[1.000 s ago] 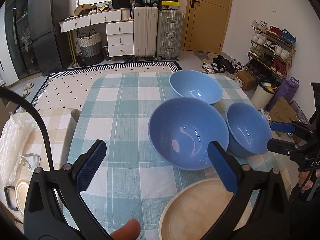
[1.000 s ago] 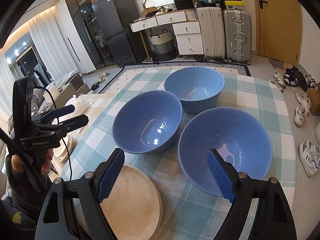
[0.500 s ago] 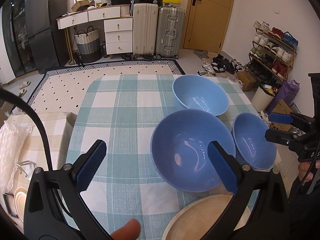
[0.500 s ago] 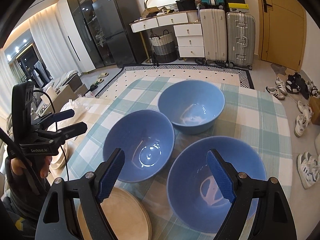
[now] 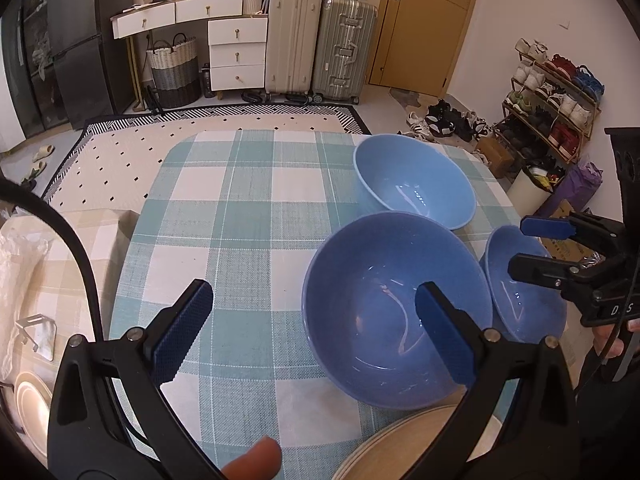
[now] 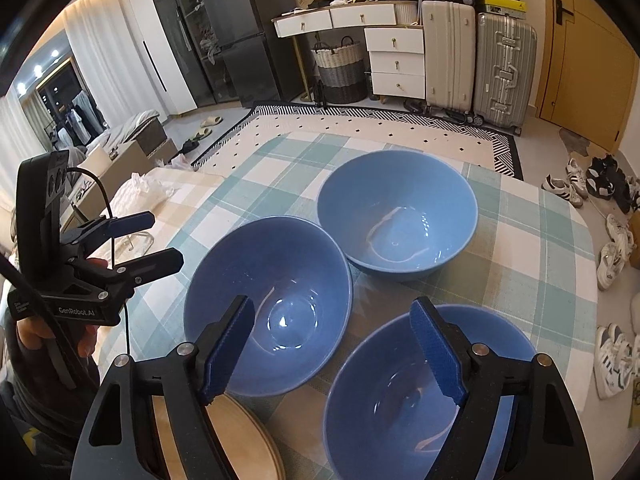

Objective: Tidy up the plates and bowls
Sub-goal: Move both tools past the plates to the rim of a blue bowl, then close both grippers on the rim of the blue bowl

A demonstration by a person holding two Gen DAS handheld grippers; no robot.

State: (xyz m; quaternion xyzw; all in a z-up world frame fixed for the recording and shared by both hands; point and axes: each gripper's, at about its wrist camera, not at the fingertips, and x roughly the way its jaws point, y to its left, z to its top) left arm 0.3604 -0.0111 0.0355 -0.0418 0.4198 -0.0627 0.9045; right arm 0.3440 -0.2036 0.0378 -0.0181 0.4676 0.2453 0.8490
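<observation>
Three blue bowls stand on a teal checked table [image 5: 224, 216]. In the left wrist view the middle bowl [image 5: 384, 320] is nearest, the far bowl [image 5: 416, 184] lies behind it, and the third bowl [image 5: 524, 296] is at right. A stack of tan plates [image 5: 412, 448] sits at the near edge. My left gripper [image 5: 316, 332] is open and empty above the table, left of the middle bowl. In the right wrist view my right gripper [image 6: 336, 352] is open and empty, held above the gap between the middle bowl [image 6: 276, 292] and the near bowl [image 6: 404, 404].
A beige checked surface [image 5: 36, 276] lies left of the table, with more plates [image 5: 28, 404] below it. Suitcases [image 5: 320, 44], a white dresser [image 5: 224, 40] and a shoe rack [image 5: 556, 92] stand across the room. Shoes [image 6: 612, 248] lie on the floor to the right.
Both grippers have drawn back and upward from the bowls, which now sit lower in each view. The plates show less. Both grippers stayed open.
</observation>
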